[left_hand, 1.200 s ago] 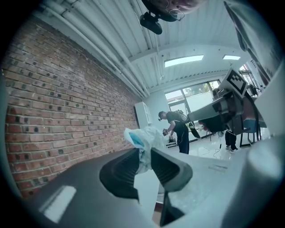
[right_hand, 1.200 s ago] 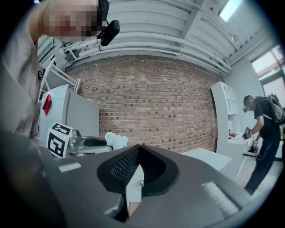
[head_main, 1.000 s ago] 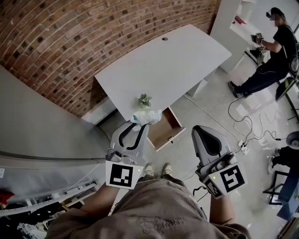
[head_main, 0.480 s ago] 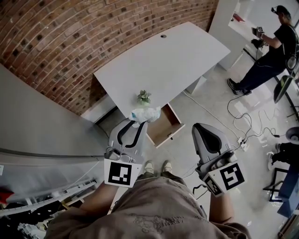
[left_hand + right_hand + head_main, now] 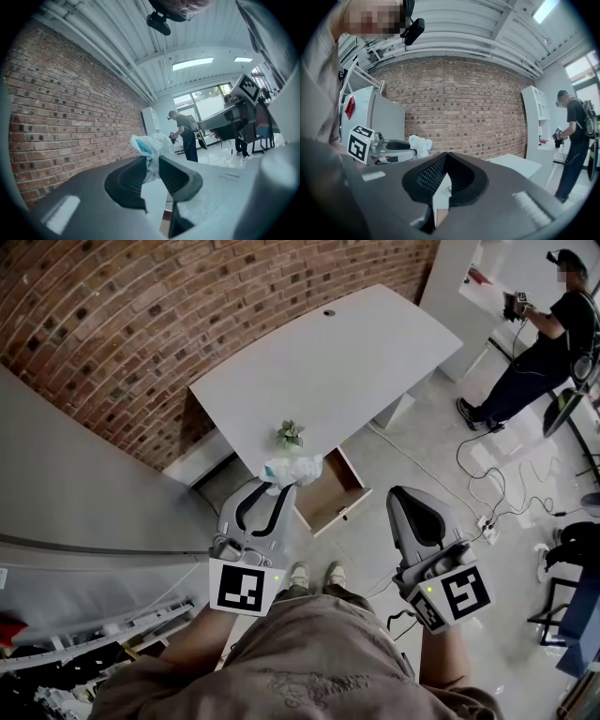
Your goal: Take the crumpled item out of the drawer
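My left tongs (image 5: 281, 487) clamp the crumpled item (image 5: 292, 470) clear of the drawer (image 5: 330, 495), my right tongs (image 5: 446, 155) are closed and empty; next I probably set it down.

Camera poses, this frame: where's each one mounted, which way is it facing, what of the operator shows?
Head view: on the head, looking steeply down at desk, open drawer and floor; shows torso, shoes, left tool, right tool.
Left gripper view: on the left tool, looking along jaws shut on the crumpled item; brick wall at left.
Right gripper view: on the right tool, jaws shut and empty, facing the brick wall; operator's shirt at left.
Shared: crumpled item in all three.
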### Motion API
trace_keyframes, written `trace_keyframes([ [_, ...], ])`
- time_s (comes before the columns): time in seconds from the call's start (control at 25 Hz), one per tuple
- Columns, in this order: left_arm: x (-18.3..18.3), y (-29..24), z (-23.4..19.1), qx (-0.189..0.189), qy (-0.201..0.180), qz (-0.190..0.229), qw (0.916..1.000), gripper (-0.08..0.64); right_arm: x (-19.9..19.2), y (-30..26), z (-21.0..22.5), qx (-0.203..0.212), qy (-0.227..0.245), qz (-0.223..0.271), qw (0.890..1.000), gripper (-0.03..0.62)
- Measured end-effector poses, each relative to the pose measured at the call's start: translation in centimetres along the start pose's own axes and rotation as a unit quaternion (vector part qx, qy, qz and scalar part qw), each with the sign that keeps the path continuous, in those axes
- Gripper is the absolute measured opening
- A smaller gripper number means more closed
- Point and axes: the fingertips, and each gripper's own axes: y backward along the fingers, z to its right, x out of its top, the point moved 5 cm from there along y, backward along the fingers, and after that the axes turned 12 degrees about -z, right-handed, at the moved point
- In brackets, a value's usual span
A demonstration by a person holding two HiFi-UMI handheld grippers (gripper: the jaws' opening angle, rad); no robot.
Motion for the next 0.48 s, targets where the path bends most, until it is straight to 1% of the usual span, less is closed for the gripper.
trace_keyframes([
  [0.12, 0.05, -0.08, 0.03, -0.002, -0.004, -0.001, 1.0000, 0.095, 0.04, 0.01, 0.05, 0.001, -0.002, 0.001, 1.000, 0.027],
  [0.36, 0.22, -0.19, 0.23, -0.011, -0.005, -0.003, 0.9999, 0.094, 0.22, 0.15, 0.51, -0.013, -0.018, 0.007, 1.000, 0.028],
  [0.48, 0.26, -0.24, 0.27, -0.014, -0.009, -0.001, 0.9999, 0.094, 0.32, 0.17, 0.52, -0.017, -0.019, 0.007, 1.000, 0.028],
])
